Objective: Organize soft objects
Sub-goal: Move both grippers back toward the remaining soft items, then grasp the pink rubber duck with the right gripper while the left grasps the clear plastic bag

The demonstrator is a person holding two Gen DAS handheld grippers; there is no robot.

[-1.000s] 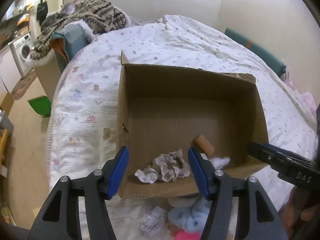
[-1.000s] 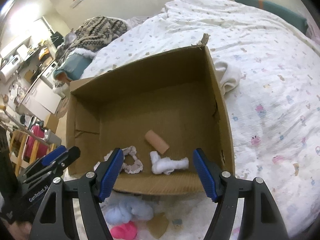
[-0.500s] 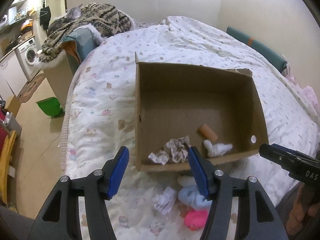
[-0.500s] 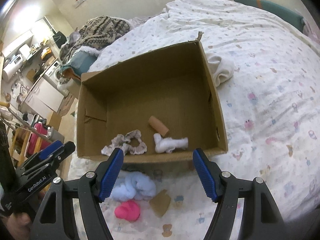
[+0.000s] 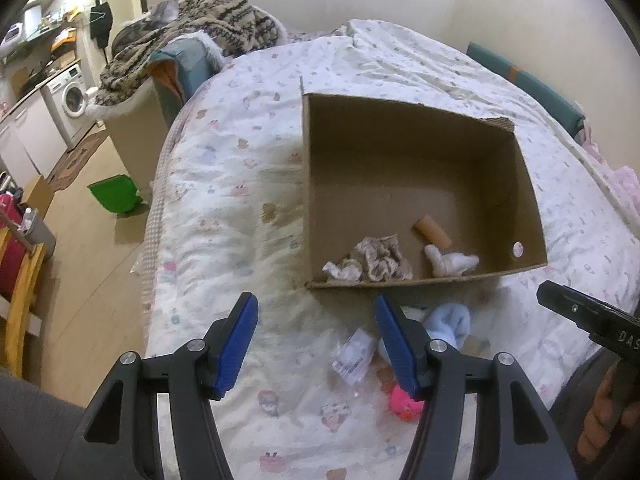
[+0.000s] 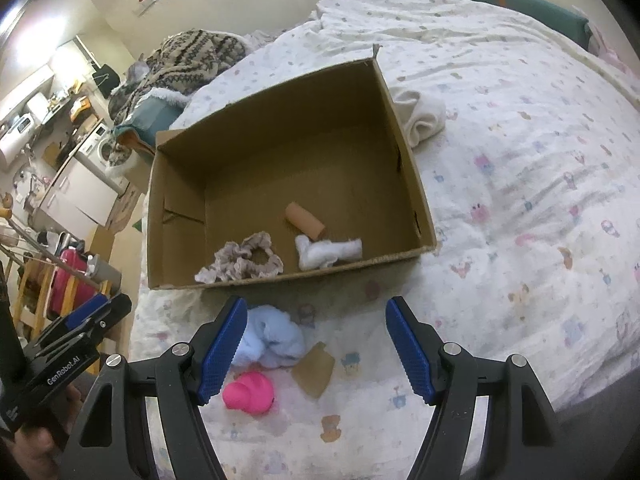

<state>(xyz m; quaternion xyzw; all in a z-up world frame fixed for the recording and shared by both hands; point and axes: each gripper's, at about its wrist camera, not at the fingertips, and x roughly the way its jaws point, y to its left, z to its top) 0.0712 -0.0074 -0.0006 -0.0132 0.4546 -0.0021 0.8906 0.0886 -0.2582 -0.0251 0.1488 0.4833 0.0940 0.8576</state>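
On bedspread (image 6: 520, 184), pink toy (image 6: 249, 392) lies just beside gaping right gripper (image 6: 316, 344).

Both wrist cameras look forward and down along their own jaws, high over the bed (image 5: 224, 184). The left view sits left of the cardboard box (image 5: 532, 216), the right view nearer its front. Both share the box (image 6: 404, 152), the bed (image 6: 520, 208) and the near clutter.

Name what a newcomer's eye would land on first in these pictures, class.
The open cardboard box on the patterned bedspread dominates, with a frilly scrunchie, white cloth and tan roll lying inside near its front wall. In front of it, a bright pink toy and a pale blue fluffy cloth lie on the bed.
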